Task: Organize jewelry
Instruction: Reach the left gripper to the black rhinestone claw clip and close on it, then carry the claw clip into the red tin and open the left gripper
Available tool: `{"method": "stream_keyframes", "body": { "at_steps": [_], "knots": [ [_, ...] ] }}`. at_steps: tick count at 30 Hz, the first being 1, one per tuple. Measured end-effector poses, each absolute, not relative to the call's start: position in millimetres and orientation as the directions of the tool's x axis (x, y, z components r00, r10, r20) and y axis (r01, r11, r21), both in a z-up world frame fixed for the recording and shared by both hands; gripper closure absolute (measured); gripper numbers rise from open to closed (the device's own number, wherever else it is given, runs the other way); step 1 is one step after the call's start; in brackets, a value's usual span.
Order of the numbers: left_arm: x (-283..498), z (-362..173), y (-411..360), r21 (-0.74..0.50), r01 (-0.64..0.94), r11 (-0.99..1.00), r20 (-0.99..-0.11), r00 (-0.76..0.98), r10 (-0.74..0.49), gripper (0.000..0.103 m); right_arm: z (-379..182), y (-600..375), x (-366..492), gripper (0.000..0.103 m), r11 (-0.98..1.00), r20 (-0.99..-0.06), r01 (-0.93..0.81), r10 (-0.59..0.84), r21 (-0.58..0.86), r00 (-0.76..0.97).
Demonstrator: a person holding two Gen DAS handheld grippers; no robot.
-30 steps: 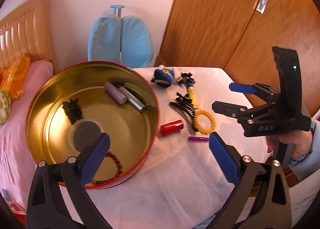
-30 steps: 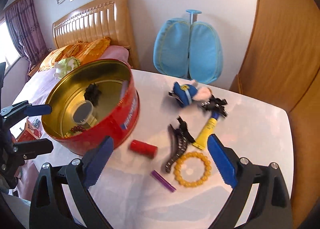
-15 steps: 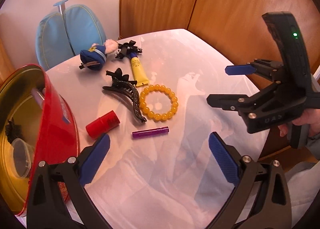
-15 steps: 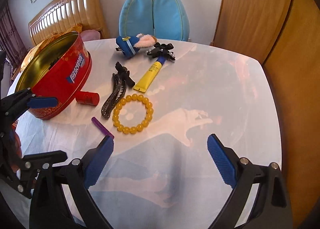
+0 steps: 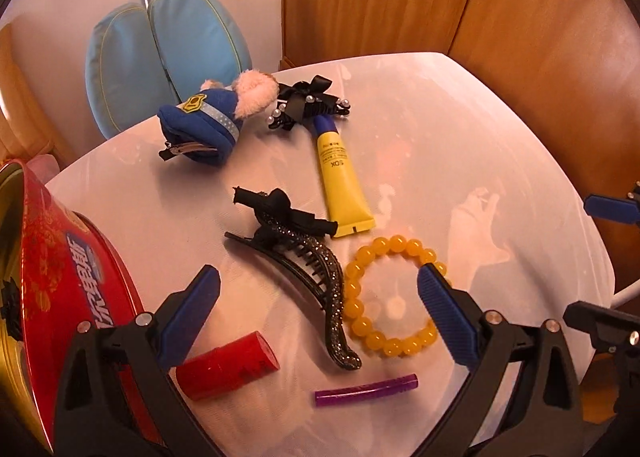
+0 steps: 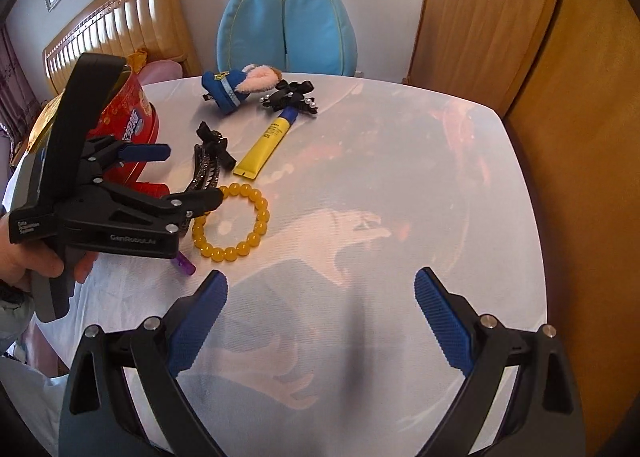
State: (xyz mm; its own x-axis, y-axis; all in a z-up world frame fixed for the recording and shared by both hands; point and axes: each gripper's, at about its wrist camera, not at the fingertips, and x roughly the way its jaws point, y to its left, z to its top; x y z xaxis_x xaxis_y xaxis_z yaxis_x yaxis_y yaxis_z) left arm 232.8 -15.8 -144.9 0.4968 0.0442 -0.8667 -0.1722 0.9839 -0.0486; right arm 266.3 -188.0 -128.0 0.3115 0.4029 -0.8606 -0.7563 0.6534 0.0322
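Above the table (image 6: 400,177), the 2 grippers, left (image 5: 318,297) and right (image 6: 320,297), hang spread wide, near the yellow bracelet (image 5: 384,297).

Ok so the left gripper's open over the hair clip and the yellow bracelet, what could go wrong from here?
1. The hair clip touches the bracelet, so the left gripper might catch both or drag one.
2. The purple tube and red cylinder lie close by and could get knocked.
3. The yellow tube rests against the clip's bow and may shift.
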Motion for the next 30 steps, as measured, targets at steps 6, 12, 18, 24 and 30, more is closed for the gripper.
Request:
{"method": "stream_keyframes", "body": {
  "at_steps": [6,12,18,24,30],
  "knots": [
    [251.6,-157.9,-17.1,-0.019,-0.068,0.998,-0.899,0.438,0.012,0.01,-128.3,-173.2,260.3,0.007,0.574,-0.856,-0.818,0.436,0.027,0.278],
    [255.1,-155.4,-12.0,-0.063,-0.061,0.996,-0.904,0.427,-0.031,0.075,-130.9,-177.3,263.7,0.008,0.599,-0.863,-0.8,0.419,0.028,0.283],
    [236.8,-124.4,-19.8,-0.083,-0.032,0.996,-0.862,0.503,-0.056,0.08,-127.5,-179.9,263.4,0.007,0.608,-0.86,-0.793,0.418,0.027,0.291],
    [199.5,-75.0,-23.7,-0.111,-0.035,0.993,-0.795,0.603,-0.067,0.08,-120.5,-176.2,260.5,0.007,0.613,-0.85,-0.79,0.429,0.026,0.305],
    [159.5,-30.7,-1.1,-0.109,-0.094,0.99,-0.733,0.68,-0.016,0.08,-115.7,-154.4,248.7,0.007,0.59,-0.84,-0.807,0.458,0.04,0.292]
  ]
}}
